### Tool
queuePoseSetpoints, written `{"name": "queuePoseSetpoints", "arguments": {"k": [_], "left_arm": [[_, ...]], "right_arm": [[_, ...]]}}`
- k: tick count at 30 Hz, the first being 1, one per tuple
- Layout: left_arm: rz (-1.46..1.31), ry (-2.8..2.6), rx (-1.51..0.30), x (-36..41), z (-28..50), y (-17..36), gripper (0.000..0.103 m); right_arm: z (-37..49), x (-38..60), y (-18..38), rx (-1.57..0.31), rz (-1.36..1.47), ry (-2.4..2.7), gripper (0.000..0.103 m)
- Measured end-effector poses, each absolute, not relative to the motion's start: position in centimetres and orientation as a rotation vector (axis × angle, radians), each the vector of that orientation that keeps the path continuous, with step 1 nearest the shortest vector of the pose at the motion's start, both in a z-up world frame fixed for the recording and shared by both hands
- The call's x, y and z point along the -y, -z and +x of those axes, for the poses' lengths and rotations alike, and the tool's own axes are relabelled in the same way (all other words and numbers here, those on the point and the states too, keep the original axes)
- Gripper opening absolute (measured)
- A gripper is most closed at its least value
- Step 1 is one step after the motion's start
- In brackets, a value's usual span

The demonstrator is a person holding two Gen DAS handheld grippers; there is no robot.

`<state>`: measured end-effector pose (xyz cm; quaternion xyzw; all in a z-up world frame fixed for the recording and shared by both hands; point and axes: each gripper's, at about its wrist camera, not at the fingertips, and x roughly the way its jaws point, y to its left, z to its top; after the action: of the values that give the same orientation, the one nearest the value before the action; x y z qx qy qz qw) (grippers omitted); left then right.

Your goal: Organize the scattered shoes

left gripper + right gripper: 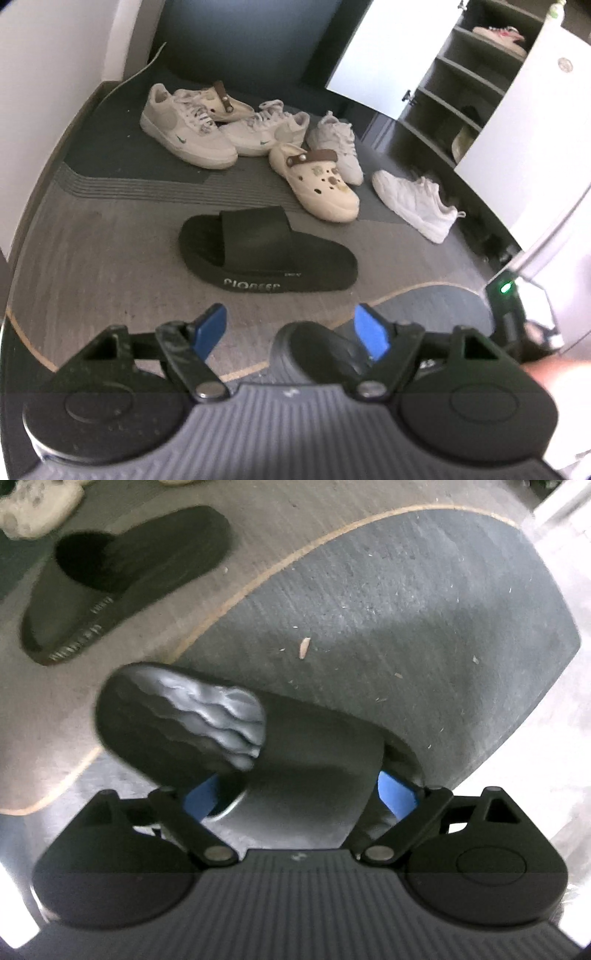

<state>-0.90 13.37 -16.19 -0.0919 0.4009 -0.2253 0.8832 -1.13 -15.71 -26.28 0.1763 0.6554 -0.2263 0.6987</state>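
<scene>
Lying btwn right hand-held gripper [301,799] pads: black slide [236,738].

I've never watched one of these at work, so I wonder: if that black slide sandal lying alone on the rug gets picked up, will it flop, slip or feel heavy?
The black slide sandal looks like thick moulded foam, so it is probably light and holds its shape. Its broad strap should give a gripper something to hold. The matte surface seems unlikely to slip, and the flat sole won't roll.
</scene>
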Motion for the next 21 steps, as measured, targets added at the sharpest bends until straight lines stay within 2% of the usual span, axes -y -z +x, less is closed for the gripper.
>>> {"name": "queuePoseSetpoints", "arguments": {"k": [2,3,7,9,15,21], "left_arm": [[-0.188,0.463,-0.844,-13.5,-0.9,16.4,0.078],[-0.178,0.465,-0.844,-13.5,-1.0,16.4,0.078],[-0.147,0.461,-0.831,-13.4,-1.2,16.2,0.078],[-0.147,0.461,-0.829,-13.1,-1.3,16.2,0.078],[-0.162,0.467,-0.825,-12.5,-1.4,15.9,0.078],[-0.132,0.475,-0.818,-11.6,-2.0,15.5,0.078]], "right_arm": [[-1.2,15.9,27.5,-1.475,0.378,0.500,0.093],[-1.3,16.0,28.1,-1.476,0.368,0.489,0.086],[-2.3,17.0,28.3,-1.463,0.367,0.439,0.080],[-3.0,17.4,28.0,-1.446,0.352,0.425,0.074],[-4.3,18.4,25.5,-1.339,0.228,0.351,0.071],[-5.2,17.4,22.0,-1.151,-0.022,0.132,0.071]]}}
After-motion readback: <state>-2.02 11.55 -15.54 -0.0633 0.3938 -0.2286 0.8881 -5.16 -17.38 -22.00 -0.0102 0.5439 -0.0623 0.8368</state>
